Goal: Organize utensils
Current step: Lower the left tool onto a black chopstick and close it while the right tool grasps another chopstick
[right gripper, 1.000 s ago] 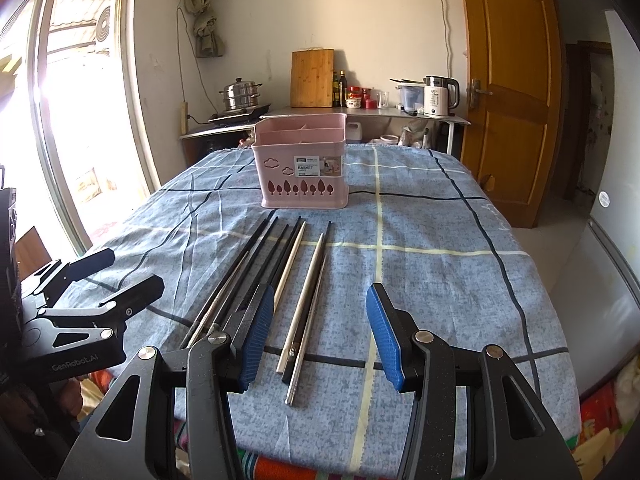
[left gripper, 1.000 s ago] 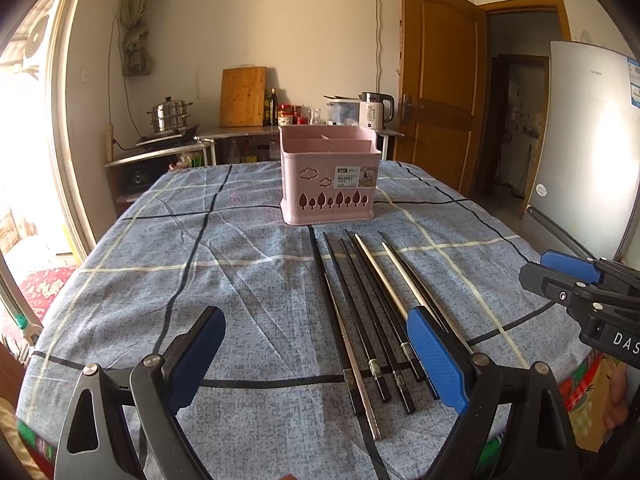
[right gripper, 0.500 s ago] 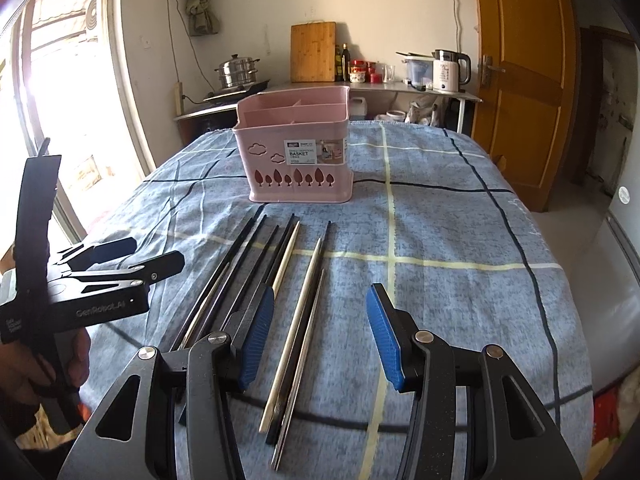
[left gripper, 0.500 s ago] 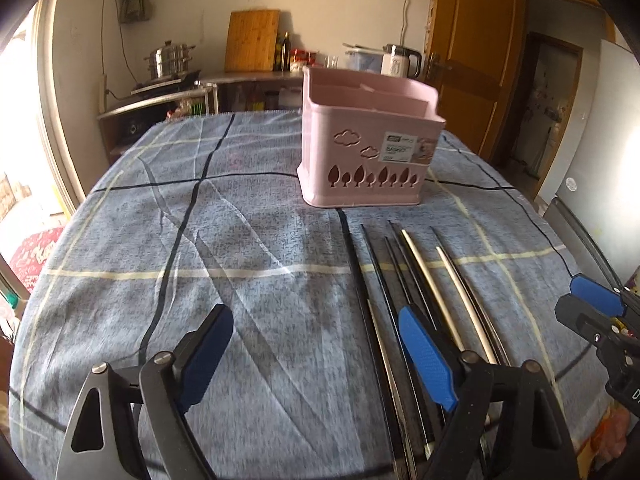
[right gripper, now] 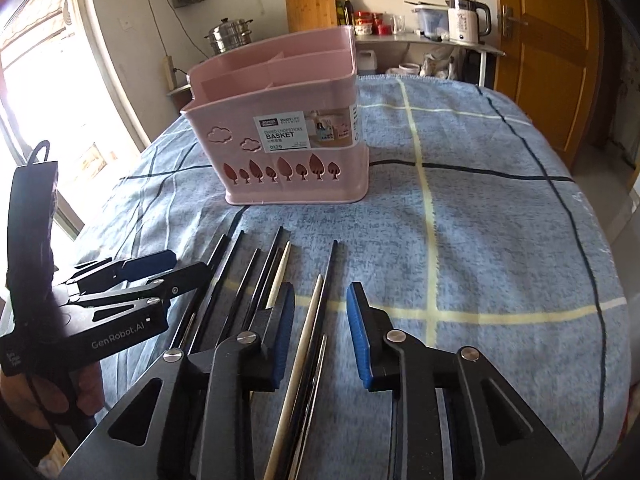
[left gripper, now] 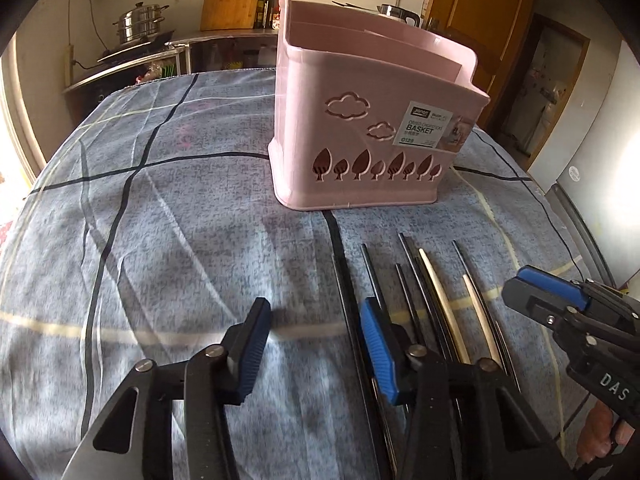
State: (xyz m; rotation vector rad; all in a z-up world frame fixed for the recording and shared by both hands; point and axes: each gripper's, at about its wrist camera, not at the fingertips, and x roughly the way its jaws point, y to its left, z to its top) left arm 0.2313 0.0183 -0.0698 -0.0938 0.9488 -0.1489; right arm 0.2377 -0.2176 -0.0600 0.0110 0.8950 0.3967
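Pink moulded plastic, pierced with tree-shaped cut-outs and embossed with clouds, forms the rectangular divided utensil basket (left gripper: 372, 120) (right gripper: 288, 140) standing upright on a round table under a nubby blue-grey checked tablecloth (left gripper: 160, 220) (right gripper: 480, 220). In front of the basket, on the side nearer the cameras, lies a row of slim chopsticks (left gripper: 404, 292) (right gripper: 276, 280), most of them glossy black rods, two pale and wood-like, all flat on the cloth and pointing roughly toward the basket. The left gripper (left gripper: 314, 344), matte black metal with ribbed blue rubber pads, hovers over the left end of that row with its jaws closing; one dark chopstick runs between its pads, and no pad is seen pressing on it. The right gripper (right gripper: 320, 332), of the same build, is also closing above the row's right end, a pale stick and dark sticks passing beneath its gap, ungripped. Behind the basket, a wooden cutting board (right gripper: 310, 0) leans on the wall.
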